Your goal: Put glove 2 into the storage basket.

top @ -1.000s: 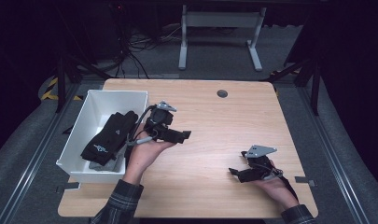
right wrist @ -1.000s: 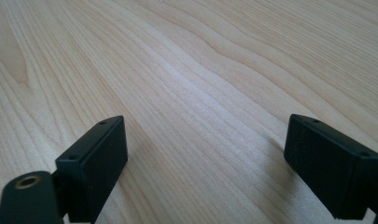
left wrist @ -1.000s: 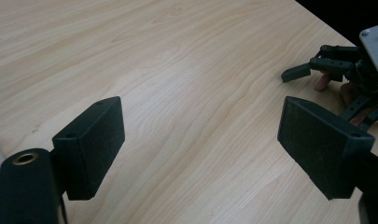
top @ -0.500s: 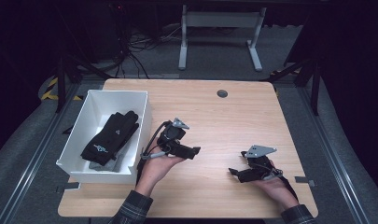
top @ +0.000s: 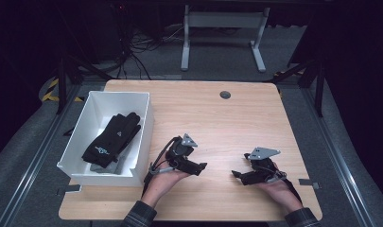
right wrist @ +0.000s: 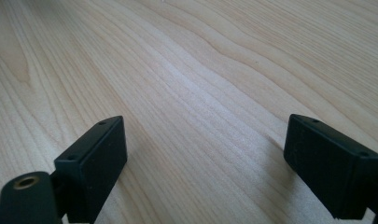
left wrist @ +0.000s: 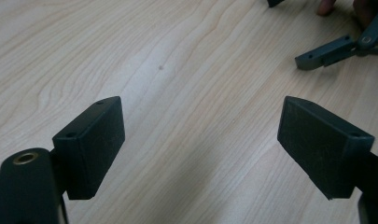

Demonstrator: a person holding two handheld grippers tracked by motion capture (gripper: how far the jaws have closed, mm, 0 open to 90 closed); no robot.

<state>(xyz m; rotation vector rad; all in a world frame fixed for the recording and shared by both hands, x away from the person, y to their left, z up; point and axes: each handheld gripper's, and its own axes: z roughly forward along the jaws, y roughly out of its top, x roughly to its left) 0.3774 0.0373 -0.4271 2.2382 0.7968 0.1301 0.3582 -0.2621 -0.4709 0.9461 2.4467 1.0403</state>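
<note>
At the left of the high view a white rectangular bin (top: 138,124) sits on the table's left part, its smooth walls flaring slightly upward. Inside it lies a pair of black gloves (top: 112,138), soft fabric, fingers pointing toward the far end; a small pale logo shows on the back of one glove, too small to read. A grey scrap peeks from under the gloves at the near end.

Just right of the bin's near corner, the left gripper (top: 200,166) rests low over the wood in the person's left hand (top: 163,182), a cable looping from its rear. In the left gripper view its jaws stand wide apart with bare wood between them, holding nothing.

Further right, the right gripper (top: 236,175), topped by a grey three-cornered plate, is likewise spread and empty, held in the right hand (top: 279,189); the two tools are apart and point at each other.

The table (top: 227,123) is light wood with wavy grain, with a dark round grommet (top: 225,94) near its far edge. Around it lie grey floor, tangled cables and a metal stand's legs in a dark room.
</note>
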